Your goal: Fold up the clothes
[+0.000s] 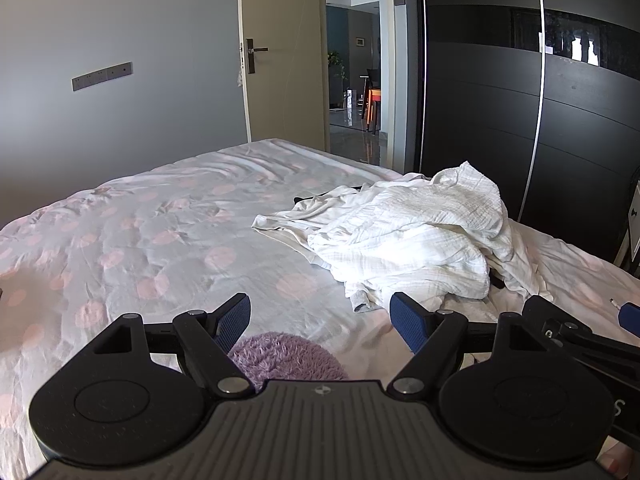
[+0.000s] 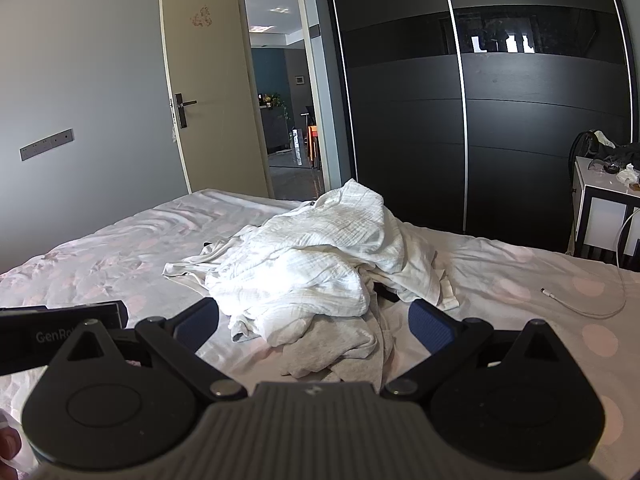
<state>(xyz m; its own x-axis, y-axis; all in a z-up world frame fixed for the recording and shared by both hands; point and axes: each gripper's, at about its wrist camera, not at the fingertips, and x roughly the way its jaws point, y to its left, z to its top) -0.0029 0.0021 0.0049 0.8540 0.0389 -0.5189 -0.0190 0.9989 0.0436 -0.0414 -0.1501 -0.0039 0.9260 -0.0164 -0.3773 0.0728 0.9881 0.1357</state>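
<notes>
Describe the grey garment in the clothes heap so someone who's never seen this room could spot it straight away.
Start at the bed with the pink-dotted sheet, then find the crumpled pile of white clothes in front of the black wardrobe. The grey garment lies at the pile's near edge, partly under it. It is flat, dull grey and smooth, unlike the bright white crinkled cloth above.

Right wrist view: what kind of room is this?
Almost certainly a home bedroom. A bed with a pink-dotted sheet carries a pile of white clothes, a dark sliding-door wardrobe fills the far wall, and an open door leads into another room.
</notes>
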